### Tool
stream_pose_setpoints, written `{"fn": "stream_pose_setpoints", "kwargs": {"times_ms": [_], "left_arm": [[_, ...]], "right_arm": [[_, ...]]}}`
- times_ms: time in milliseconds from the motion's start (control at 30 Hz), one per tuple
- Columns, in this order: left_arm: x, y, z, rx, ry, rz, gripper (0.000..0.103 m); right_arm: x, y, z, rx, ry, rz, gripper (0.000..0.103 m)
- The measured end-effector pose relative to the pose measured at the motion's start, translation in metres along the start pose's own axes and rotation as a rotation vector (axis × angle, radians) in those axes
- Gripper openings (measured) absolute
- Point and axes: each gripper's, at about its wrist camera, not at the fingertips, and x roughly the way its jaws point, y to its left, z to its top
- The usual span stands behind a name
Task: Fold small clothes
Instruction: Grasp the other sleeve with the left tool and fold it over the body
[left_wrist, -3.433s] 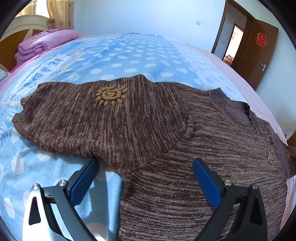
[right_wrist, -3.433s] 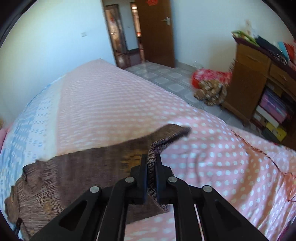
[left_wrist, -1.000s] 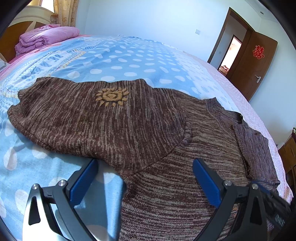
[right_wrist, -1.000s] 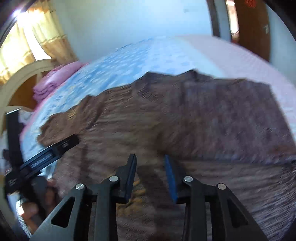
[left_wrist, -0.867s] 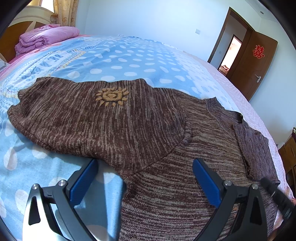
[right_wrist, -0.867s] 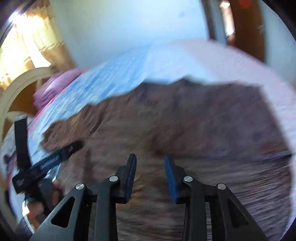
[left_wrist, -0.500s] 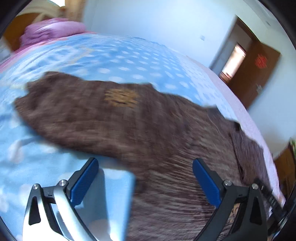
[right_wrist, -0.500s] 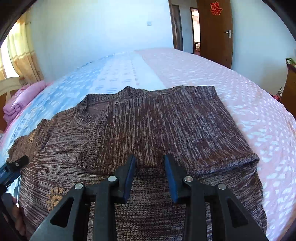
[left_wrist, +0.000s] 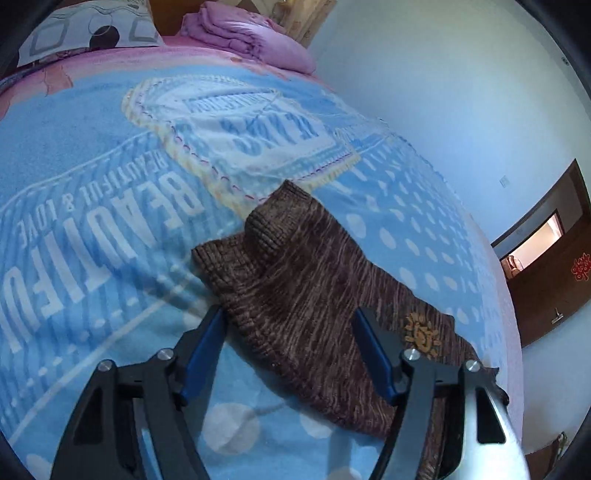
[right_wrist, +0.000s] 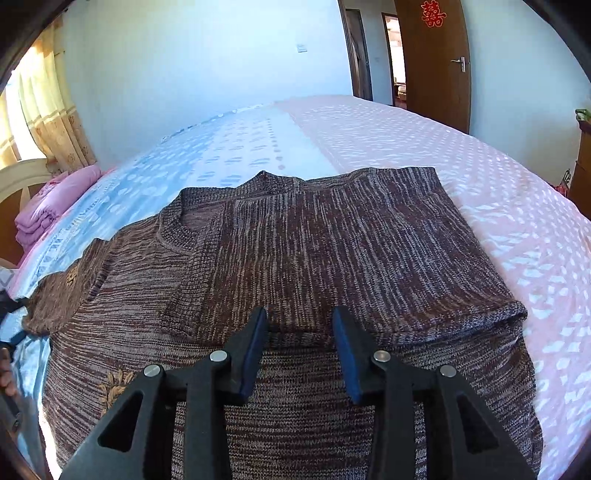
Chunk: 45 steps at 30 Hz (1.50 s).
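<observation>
Care was needed as my left gripper (left_wrist: 288, 347) closed around the unpinched sleeve (left_wrist: 306, 280) toward 12 o'clock, while my right gripper (right_wrist: 299, 350) opened empty above the sweater (right_wrist: 332, 251).

Two wrist fisheyes, both low over the bed (left_wrist: 92, 155)

The left view looks along its tongs (left_wrist: 291, 350) toward the headboard end, close above one outstretched sleeve (left_wrist: 306, 273). The right view faces the door (right_wrist: 436, 62) across the sweater (right_wrist: 332, 251) body. Both share that sleeve, at the right view's left edge.
</observation>
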Motion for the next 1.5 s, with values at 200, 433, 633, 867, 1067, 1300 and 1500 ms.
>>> {"fn": "stream_pose_setpoints", "kwargs": {"times_ms": [200,433,633,867,1067,1300,1500], "left_arm": [[0.003,-0.012,-0.008,0.029,-0.053,0.053,0.056],[0.010,-0.007,-0.002,-0.002,-0.025,-0.029,0.009],[-0.011,-0.062,-0.002,0.163,-0.101,-0.067,0.008],[-0.053,-0.184,-0.078,0.531,-0.132,-0.289,0.008],[-0.033,-0.224,-0.158,0.679,0.032,-0.347,0.008],[-0.033,-0.208,-0.175,0.711,0.146,-0.305,0.055],[-0.058,-0.161,-0.144,0.595,-0.008,-0.233,0.086]], "right_arm": [[0.000,-0.001,-0.001,0.003,-0.001,0.004,0.040],[-0.001,-0.005,-0.002,0.024,-0.006,0.027,0.040],[-0.001,-0.007,-0.002,0.035,-0.010,0.040,0.040],[-0.001,-0.009,-0.003,0.041,-0.012,0.048,0.040],[-0.001,-0.009,-0.003,0.047,-0.013,0.055,0.040],[-0.001,-0.010,-0.003,0.049,-0.011,0.056,0.040],[0.002,-0.006,0.000,0.040,0.021,0.051,0.044]]}}
